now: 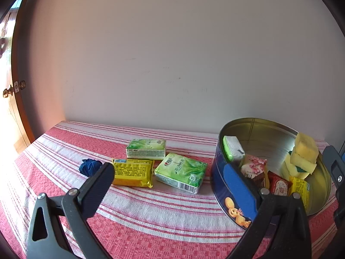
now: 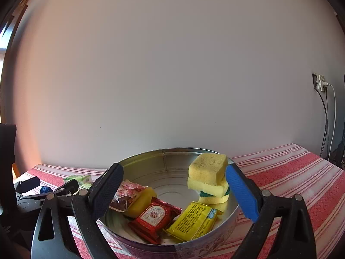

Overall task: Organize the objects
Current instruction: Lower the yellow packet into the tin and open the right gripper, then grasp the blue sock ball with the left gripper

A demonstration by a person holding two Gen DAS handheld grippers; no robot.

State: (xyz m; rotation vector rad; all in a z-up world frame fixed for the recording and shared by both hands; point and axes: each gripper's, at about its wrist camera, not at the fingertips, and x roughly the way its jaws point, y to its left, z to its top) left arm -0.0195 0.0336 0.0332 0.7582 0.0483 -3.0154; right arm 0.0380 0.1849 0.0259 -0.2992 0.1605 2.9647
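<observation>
My left gripper (image 1: 170, 183) is open and hangs empty above the striped cloth. Ahead of it lie two green tissue packs (image 1: 146, 149) (image 1: 181, 172), a yellow packet (image 1: 132, 172) and a crumpled blue wrapper (image 1: 89, 166). To the right stands a round blue tin (image 1: 269, 133) holding a green pack (image 1: 232, 149), snack packets and stacked yellow sponges (image 1: 304, 155). My right gripper (image 2: 174, 192) is open over the tin (image 2: 163, 164), with nothing between its pads. Below it lie a red packet (image 2: 154, 215), a yellow packet (image 2: 194, 220) and a pink flowered packet (image 2: 127, 194). The sponges (image 2: 208, 179) stand beside its blue pad.
A red and white striped cloth (image 1: 151, 215) covers the table, which ends at a plain wall close behind. A door with a brass knob (image 1: 8, 91) is at the far left. A wall socket with cables (image 2: 321, 83) is at the right. The left gripper's body (image 2: 43, 190) sits beside the tin.
</observation>
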